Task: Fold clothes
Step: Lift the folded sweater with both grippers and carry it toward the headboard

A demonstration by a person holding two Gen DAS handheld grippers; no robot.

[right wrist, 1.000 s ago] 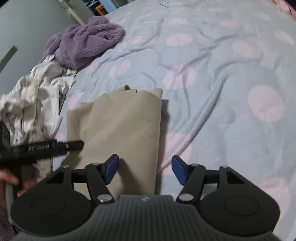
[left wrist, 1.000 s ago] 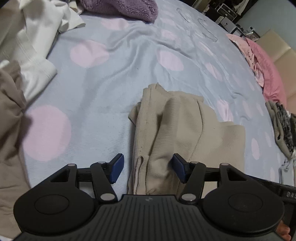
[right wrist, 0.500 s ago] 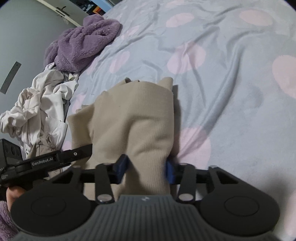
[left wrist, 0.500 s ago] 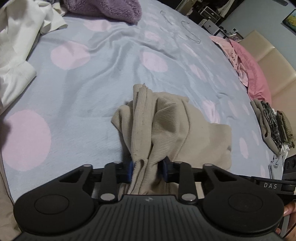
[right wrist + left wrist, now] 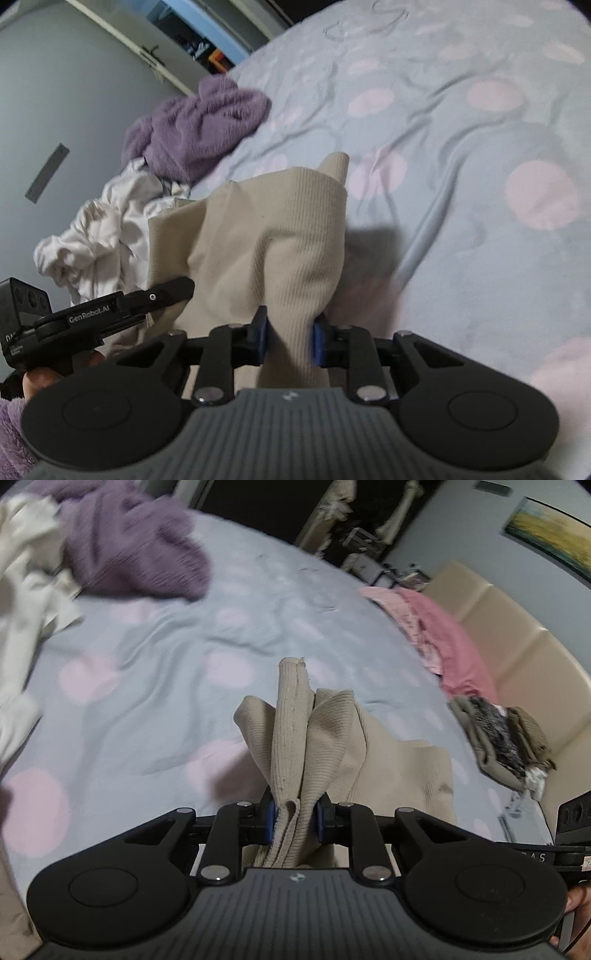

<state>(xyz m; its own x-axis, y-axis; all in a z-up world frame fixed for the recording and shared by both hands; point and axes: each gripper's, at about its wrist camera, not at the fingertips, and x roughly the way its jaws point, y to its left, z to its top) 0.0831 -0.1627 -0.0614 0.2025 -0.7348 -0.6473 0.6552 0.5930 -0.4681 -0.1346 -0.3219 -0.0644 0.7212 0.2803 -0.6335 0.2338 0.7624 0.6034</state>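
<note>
Fingers (image 5: 318,818) both sides just closed, pinching beige top (image 5: 295,738); purple fleece (image 5: 195,129) beyond.

Dim indoor light, motion blur (edges worst), fisheye warp.

The bed (image 5: 155,686) is covered by a pale blue sheet with pink dots. On it are seen a beige ribbed garment (image 5: 388,768), a purple fleece (image 5: 140,554), crumpled white clothes (image 5: 107,236), pink clothes (image 5: 443,642) and a folded stack (image 5: 502,738).
</note>
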